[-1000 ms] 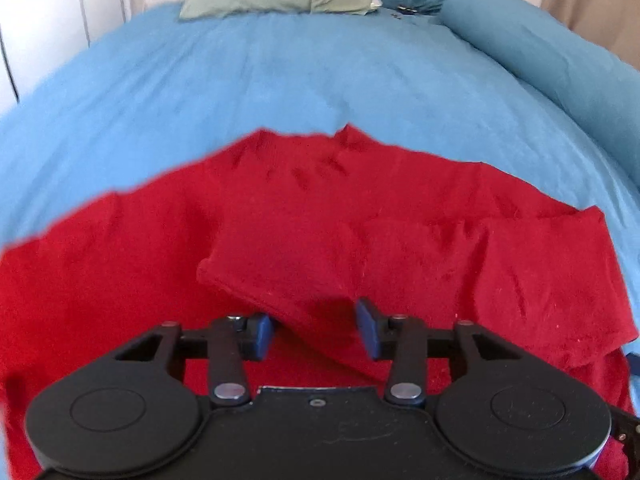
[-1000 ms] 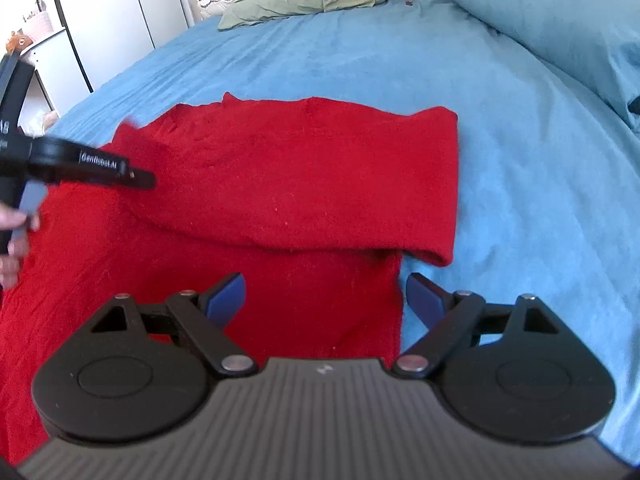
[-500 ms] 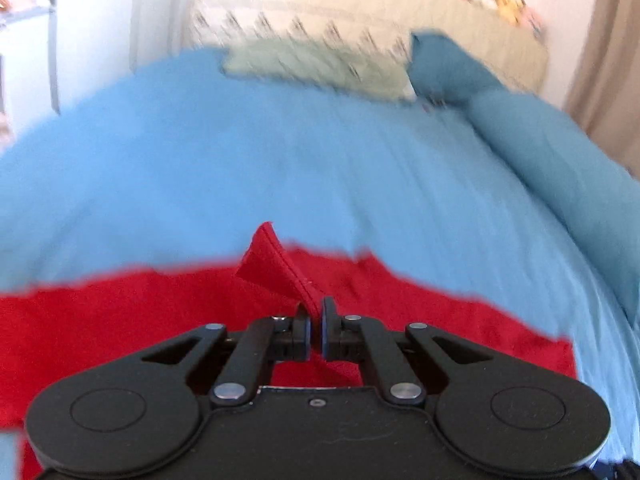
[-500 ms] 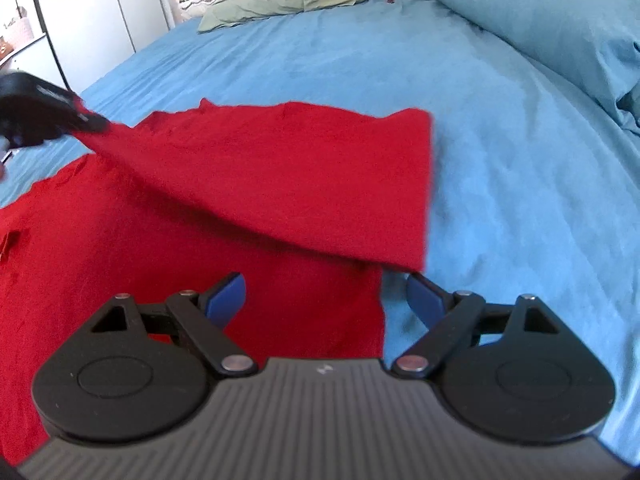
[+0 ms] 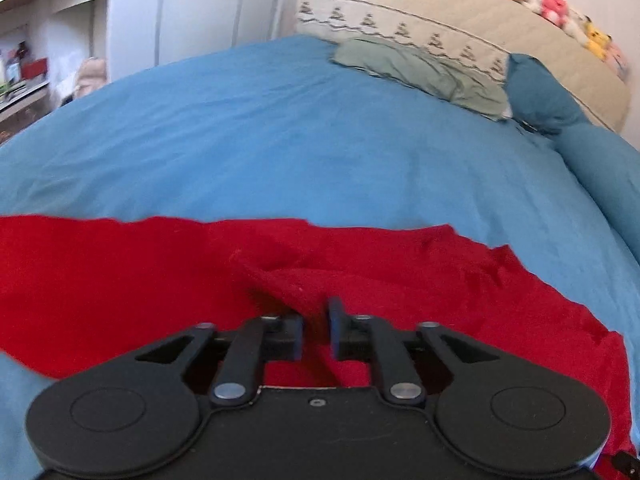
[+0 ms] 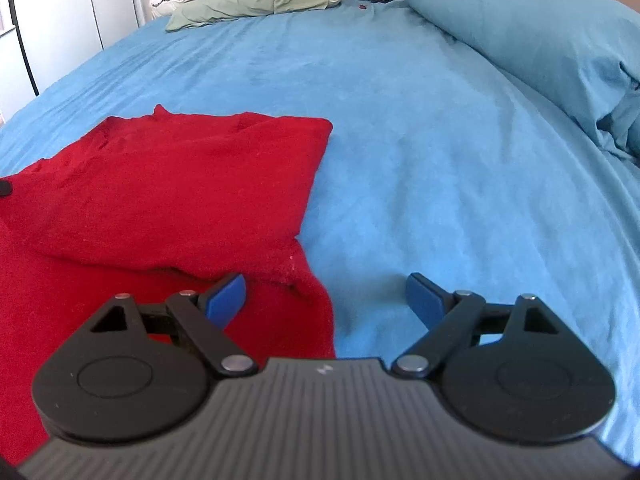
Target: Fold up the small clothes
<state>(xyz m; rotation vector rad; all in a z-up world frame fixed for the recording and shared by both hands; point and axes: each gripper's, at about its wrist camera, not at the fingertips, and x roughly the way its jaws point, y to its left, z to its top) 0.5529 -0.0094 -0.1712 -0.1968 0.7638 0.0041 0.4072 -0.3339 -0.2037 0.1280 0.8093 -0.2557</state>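
— Red knit is most of what I get from the left wrist: the red knitted garment [image 5: 120, 288] lies spread on the blue bed cover [image 5: 320, 152], right under and ahead of my left gripper [image 5: 316, 330].

— Is the left one holding anything?

— There is a narrow gap between the jaws now, with a ridge of the red cloth running down into it. Half a second ago they were pinched tight on a raised corner. Whether the pads still bear on the fabric, I cannot tell. The corner that stood up then now lies low, as a small crumpled fold just ahead of the fingertips.

— And the right side?

— My right gripper [image 6: 326, 300] is spread wide and grips nothing, same as a second ago. Its left finger [image 6: 226, 300] is over the garment [image 6: 168, 184], its right finger over bare cover [image 6: 440, 140]; the cloth's edge runs between them. The upper layer is folded over the lower one, and its far corner sits ahead and slightly left of the fingers. A second ago that layer reached further right and was partly lifted; now it rests flat.

— Anything else?

— A green-grey pillow [image 6: 256, 0] far ahead, and a rolled blue duvet [image 6: 540, 40] off to the right.
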